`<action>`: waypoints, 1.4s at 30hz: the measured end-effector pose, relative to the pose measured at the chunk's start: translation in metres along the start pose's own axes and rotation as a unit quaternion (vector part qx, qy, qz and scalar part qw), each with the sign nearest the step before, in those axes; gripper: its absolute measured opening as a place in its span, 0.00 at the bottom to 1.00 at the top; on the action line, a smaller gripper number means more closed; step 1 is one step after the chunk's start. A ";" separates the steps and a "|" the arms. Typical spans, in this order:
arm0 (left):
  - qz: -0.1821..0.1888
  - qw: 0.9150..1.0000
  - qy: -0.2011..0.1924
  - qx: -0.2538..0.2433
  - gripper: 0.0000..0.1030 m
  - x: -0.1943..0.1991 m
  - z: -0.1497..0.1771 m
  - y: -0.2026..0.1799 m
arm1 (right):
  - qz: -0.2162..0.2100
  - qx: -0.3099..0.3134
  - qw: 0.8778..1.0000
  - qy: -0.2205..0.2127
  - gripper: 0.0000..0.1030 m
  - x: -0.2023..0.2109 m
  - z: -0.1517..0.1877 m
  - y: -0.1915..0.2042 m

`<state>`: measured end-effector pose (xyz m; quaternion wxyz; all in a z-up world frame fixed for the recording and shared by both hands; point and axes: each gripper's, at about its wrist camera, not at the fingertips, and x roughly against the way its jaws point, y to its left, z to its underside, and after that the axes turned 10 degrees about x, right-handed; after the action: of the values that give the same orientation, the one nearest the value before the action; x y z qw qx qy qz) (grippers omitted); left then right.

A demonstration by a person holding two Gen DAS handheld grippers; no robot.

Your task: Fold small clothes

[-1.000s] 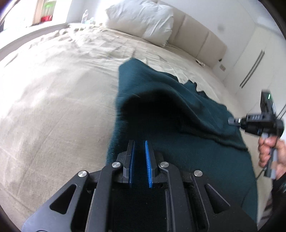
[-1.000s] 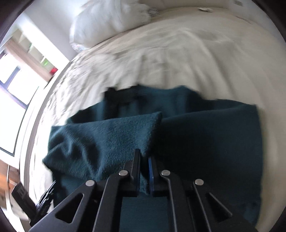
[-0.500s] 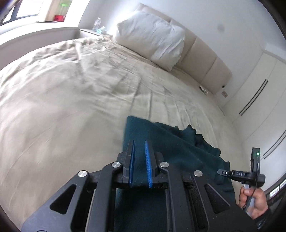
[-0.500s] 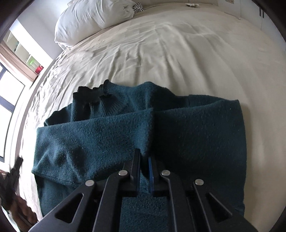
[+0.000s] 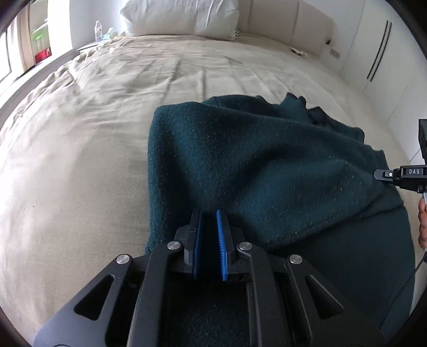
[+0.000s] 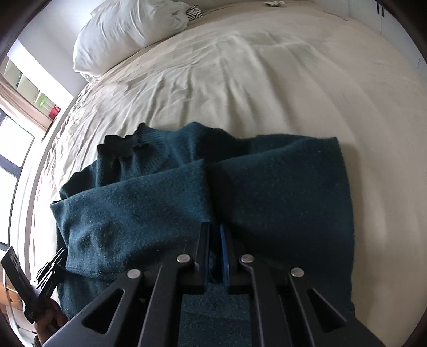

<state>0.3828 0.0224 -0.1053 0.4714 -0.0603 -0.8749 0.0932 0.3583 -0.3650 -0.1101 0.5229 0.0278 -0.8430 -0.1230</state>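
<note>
A dark teal knit sweater (image 5: 267, 165) lies on the beige bed sheet (image 5: 80, 133), partly folded, with one side laid over the body. Its dark collar (image 6: 120, 144) points toward the pillow. My left gripper (image 5: 209, 216) is shut on the sweater's near edge, with fabric between its blue pads. My right gripper (image 6: 214, 229) is shut on the sweater's folded edge, where the two folded flaps meet. The right gripper's tip also shows in the left wrist view (image 5: 384, 174), at the sweater's right side. The left gripper's body shows in the right wrist view (image 6: 34, 283), at the lower left.
A white pillow (image 5: 181, 16) lies at the head of the bed against a padded headboard (image 5: 293, 18). A water bottle (image 5: 98, 30) stands on a nightstand at far left. White wardrobe doors (image 5: 381, 48) are on the right. A window and shelf (image 6: 26, 114) are at left.
Both grippers have carried the sweater edge along and lowered it onto the bed. The fold now lies flatter, and the left view has swung toward the headboard.
</note>
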 end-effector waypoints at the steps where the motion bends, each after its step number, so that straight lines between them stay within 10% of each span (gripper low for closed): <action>1: 0.001 1.000 0.002 0.003 0.11 0.002 0.001 -0.001 | -0.001 -0.001 1.000 0.002 0.08 -0.001 0.001 0.000; 9: 0.029 0.998 -0.050 0.013 0.11 0.024 -0.013 -0.008 | -0.048 -0.044 0.998 -0.012 0.14 0.010 0.010 -0.004; 13: 0.013 1.000 -0.002 0.015 0.11 -0.006 -0.006 -0.005 | -0.026 0.000 1.000 0.003 0.17 -0.004 0.013 0.012; 31: 0.019 0.999 -0.027 -0.013 0.11 -0.002 0.007 -0.005 | -0.055 -0.028 0.998 -0.014 0.06 -0.007 0.019 -0.009; 36: 0.012 0.999 -0.007 -0.030 0.11 0.017 0.020 -0.003 | -0.050 -0.097 0.993 -0.050 0.39 0.027 0.036 -0.037; 42: 0.046 0.998 0.029 -0.025 0.11 0.079 0.076 0.024 | -0.019 0.025 0.993 -0.113 0.69 0.113 0.119 -0.010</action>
<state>0.2759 0.0529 -0.0874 0.4901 -0.1148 -0.8593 0.0906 0.2007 -0.3738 -0.0639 0.4207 0.0429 -0.8990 -0.1141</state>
